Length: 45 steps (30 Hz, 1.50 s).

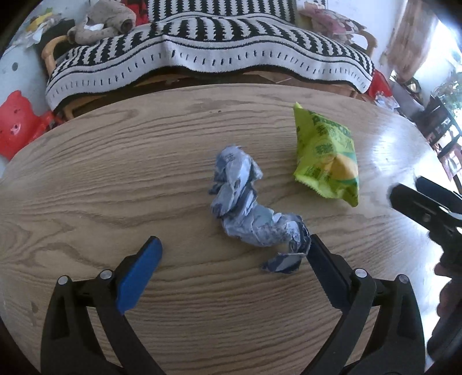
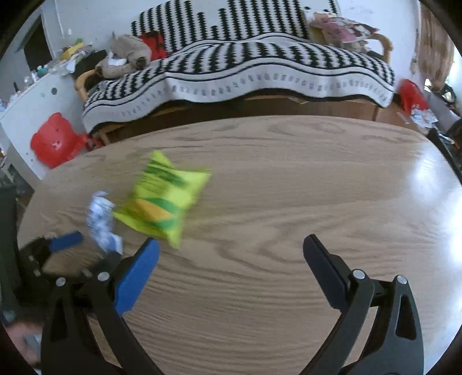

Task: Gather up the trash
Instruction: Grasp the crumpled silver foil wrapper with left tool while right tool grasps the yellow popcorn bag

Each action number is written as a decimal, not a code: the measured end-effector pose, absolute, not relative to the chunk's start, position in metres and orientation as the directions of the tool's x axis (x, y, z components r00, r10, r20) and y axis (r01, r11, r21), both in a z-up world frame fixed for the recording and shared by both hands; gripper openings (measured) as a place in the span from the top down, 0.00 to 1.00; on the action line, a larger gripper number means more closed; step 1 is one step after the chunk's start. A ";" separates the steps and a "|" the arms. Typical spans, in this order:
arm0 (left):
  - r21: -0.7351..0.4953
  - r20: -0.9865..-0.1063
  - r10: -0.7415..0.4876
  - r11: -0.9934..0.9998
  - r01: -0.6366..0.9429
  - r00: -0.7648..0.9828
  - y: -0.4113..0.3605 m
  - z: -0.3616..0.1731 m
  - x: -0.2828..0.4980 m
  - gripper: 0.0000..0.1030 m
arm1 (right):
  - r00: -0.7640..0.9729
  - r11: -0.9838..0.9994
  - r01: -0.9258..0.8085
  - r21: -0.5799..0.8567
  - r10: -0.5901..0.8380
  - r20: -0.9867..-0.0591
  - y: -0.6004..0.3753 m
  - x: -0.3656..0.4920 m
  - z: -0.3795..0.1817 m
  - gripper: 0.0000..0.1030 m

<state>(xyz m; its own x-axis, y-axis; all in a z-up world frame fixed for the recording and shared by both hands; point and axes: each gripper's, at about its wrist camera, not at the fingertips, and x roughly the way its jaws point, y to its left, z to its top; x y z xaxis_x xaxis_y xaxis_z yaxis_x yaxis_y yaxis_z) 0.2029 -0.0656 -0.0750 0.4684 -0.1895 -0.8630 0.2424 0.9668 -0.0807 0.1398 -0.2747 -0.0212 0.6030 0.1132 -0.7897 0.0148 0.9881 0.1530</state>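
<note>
A crumpled blue-and-white paper wrapper (image 1: 248, 207) lies mid-table. A green-and-yellow snack bag (image 1: 326, 155) lies to its right. My left gripper (image 1: 234, 253) is open just in front of the wrapper; its right finger (image 1: 326, 271) touches the wrapper's near end. My right gripper (image 2: 231, 253) is open and empty over bare table, with the snack bag (image 2: 161, 202) ahead to its left and the wrapper (image 2: 101, 222) further left, both blurred. The right gripper also shows at the right edge of the left wrist view (image 1: 427, 210).
The wooden table (image 1: 115, 178) has a rounded far edge. Behind it stands a sofa with a black-and-white striped blanket (image 1: 208, 49), a plush toy (image 1: 101, 23) and a red stool (image 2: 55, 141) on the left. The left gripper's blue pad (image 2: 66, 241) shows in the right wrist view.
</note>
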 end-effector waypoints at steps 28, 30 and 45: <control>-0.122 -0.838 -0.217 0.969 0.215 0.502 -0.044 -0.075 0.216 0.07 | 0.564 0.996 0.025 0.085 0.056 -0.824 -0.217 0.207 -0.050 0.24; -0.103 -0.829 -0.209 0.969 0.226 0.518 -0.047 -0.075 0.215 0.15 | 0.573 0.998 0.029 0.054 0.027 -0.819 -0.217 0.205 -0.048 0.40; -0.033 -0.810 -0.200 0.954 0.298 0.552 -0.059 -0.057 0.202 0.81 | 0.582 0.993 0.012 0.114 0.086 -0.808 -0.220 0.193 -0.037 0.50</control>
<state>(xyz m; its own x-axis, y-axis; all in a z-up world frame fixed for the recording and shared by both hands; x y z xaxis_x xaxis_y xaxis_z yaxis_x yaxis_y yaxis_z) 0.2024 -0.0590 -0.0573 0.5515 -0.2003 -0.8097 0.2977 0.9541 -0.0332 0.1929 -0.2198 -0.0368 0.5825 0.0860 -0.8083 0.0121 0.9934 0.1144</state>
